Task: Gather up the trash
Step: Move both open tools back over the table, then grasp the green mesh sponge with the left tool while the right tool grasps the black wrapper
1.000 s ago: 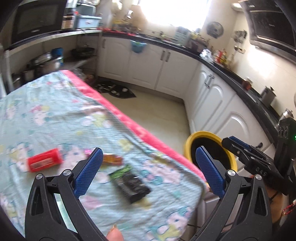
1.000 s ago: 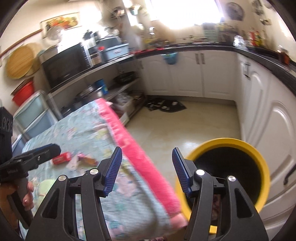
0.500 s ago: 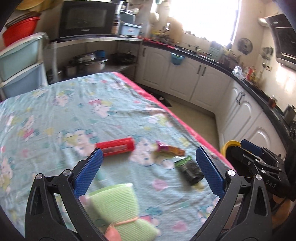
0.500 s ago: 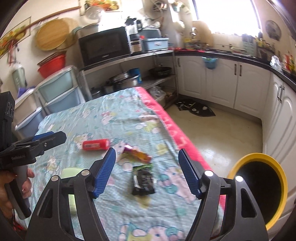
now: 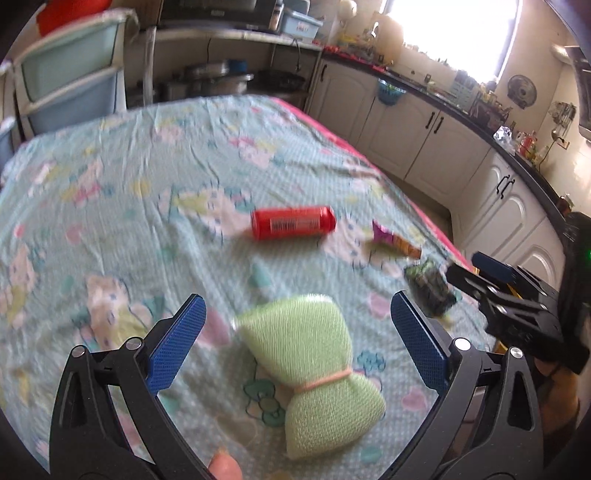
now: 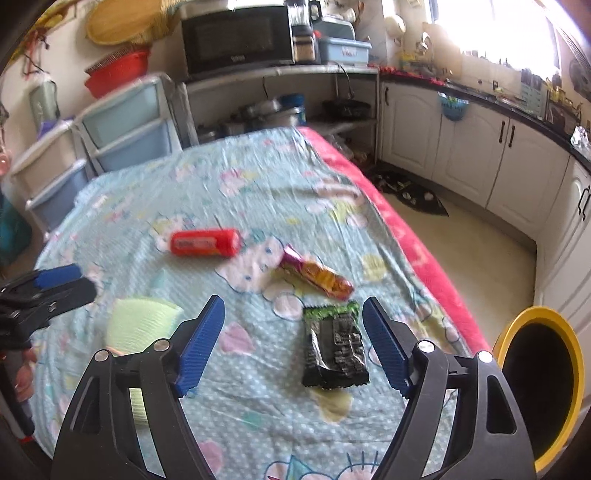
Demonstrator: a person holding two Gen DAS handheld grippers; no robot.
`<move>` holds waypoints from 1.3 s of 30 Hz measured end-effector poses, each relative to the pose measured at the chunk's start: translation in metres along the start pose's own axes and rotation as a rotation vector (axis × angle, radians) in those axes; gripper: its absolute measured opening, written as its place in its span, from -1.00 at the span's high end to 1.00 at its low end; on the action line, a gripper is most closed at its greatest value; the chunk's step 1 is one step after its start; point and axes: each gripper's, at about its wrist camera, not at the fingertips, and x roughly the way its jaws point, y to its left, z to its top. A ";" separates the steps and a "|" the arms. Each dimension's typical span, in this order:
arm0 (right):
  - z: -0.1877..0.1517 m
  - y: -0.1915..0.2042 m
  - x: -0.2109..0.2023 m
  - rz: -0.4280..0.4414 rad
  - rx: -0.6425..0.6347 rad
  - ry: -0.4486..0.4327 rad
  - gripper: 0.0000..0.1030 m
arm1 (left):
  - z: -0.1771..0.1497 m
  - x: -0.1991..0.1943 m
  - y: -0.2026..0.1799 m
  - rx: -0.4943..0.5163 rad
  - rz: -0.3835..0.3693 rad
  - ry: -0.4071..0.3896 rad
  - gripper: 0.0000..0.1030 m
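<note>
My right fingers (image 6: 293,345) are opening above the black wrapper (image 6: 334,354); my left fingers (image 5: 297,339) spread, green sponge (image 5: 314,373) at six o'clock.

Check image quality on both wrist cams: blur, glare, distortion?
Left wrist: motion blur smears the green sponge and red tube; the window is blown out; the fisheye bends the cabinets. Right wrist: sharper; the black wrapper is legible, the tablecloth soft farther off, the window overexposed and the corners vignetted.
</note>
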 end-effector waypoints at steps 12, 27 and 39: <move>-0.025 -0.030 0.052 -0.039 0.064 0.147 -0.22 | -0.037 0.041 -0.012 0.013 -0.021 0.138 -0.79; -0.030 -0.038 0.038 -0.011 0.072 0.116 0.29 | -0.045 0.043 -0.018 0.071 -0.031 0.135 0.04; -0.023 -0.043 -0.006 0.012 0.085 0.026 0.29 | -0.024 0.019 -0.050 0.140 -0.106 0.053 0.12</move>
